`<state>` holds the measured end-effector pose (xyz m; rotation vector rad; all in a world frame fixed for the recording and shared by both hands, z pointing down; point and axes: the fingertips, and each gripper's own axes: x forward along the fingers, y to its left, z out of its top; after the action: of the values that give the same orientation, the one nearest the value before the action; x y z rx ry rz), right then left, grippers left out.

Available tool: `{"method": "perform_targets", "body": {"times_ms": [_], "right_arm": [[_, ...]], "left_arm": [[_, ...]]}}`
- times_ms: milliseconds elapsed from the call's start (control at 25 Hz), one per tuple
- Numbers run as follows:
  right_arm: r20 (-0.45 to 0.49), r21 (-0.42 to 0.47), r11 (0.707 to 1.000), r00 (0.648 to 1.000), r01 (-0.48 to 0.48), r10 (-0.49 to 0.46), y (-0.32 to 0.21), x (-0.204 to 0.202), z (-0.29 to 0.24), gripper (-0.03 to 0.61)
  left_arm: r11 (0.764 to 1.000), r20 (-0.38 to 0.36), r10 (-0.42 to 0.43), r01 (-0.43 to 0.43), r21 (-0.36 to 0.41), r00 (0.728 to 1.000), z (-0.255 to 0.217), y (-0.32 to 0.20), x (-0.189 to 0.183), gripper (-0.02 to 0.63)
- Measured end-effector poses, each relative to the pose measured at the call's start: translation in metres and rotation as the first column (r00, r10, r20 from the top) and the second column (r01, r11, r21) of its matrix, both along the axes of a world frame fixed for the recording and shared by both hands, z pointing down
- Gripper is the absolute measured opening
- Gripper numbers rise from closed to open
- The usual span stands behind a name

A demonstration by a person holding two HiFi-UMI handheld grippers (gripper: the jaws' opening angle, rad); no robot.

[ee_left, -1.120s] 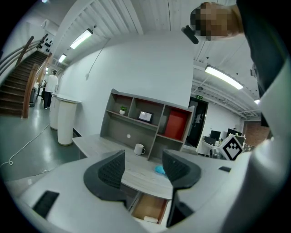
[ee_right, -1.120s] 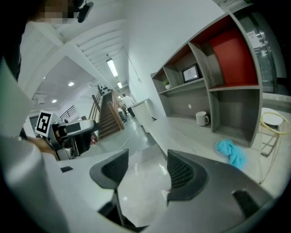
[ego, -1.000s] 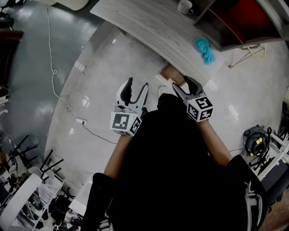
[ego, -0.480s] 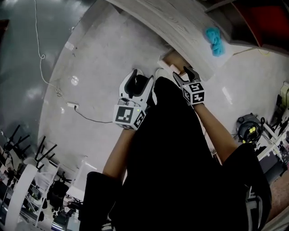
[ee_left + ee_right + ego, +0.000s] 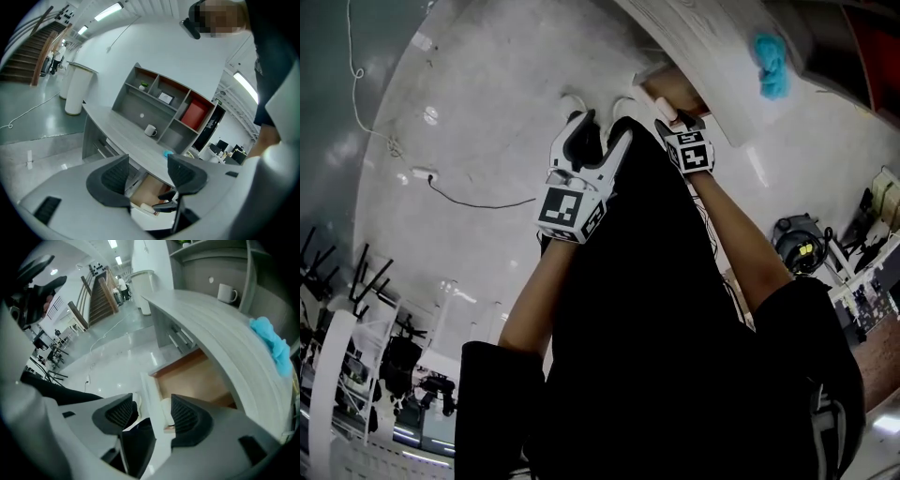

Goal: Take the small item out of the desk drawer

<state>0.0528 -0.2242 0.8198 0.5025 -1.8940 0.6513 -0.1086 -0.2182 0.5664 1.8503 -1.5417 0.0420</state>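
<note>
Right gripper [image 5: 151,412]: jaws apart, straddling white drawer front [image 5: 148,385], nothing clamped.
Left gripper [image 5: 147,174]: jaws apart, empty, short of drawer.
Small pale item [image 5: 167,408]: inside open drawer [image 5: 197,376], just behind front.
Advice: carry right gripper past front, bracket item alone, then close.
Desk top [image 5: 211,329] overhangs drawer, so lift low.

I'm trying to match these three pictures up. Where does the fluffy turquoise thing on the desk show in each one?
Head view: the turquoise thing lies near the top right, at the desk's end.
Left gripper view: the turquoise thing is a small spot just below centre, on the desktop.
Right gripper view: the turquoise thing sits at the right edge, on the desktop.
Shared landmark: the open drawer, under the desktop in all three.
</note>
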Motion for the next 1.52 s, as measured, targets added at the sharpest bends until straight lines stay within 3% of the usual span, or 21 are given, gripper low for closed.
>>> {"method": "perform_targets", "body": {"times_ms": [160,560,960,1200,1520], "right_arm": [[-0.065,-0.018,0.999,0.997,0.032,-0.033,0.002,0.014,0.03,0.25],[-0.153,-0.031,0.994,0.982,0.109,-0.112,-0.017,0.025,0.085,0.252],[-0.236,-0.075,0.983,0.955,0.168,-0.181,-0.003,0.036,0.128,0.25],[-0.272,-0.067,0.972,0.933,0.225,-0.235,0.0,0.035,0.139,0.195],[-0.35,-0.081,0.969,0.904,0.231,-0.245,-0.003,0.031,0.149,0.115]], "left_arm": [[1.0,0.016,0.019,-0.019,-0.01,1.0,0.015,-0.002,0.008,0.236],[0.999,-0.008,-0.022,0.021,-0.044,1.0,0.05,0.009,0.015,0.237],[0.995,-0.023,-0.081,0.079,-0.057,0.996,0.066,0.018,0.015,0.236],[0.998,-0.053,0.002,-0.005,-0.062,0.999,0.069,0.033,0.053,0.236],[0.998,-0.063,0.007,-0.01,-0.059,0.998,0.071,0.036,0.062,0.236]]}}
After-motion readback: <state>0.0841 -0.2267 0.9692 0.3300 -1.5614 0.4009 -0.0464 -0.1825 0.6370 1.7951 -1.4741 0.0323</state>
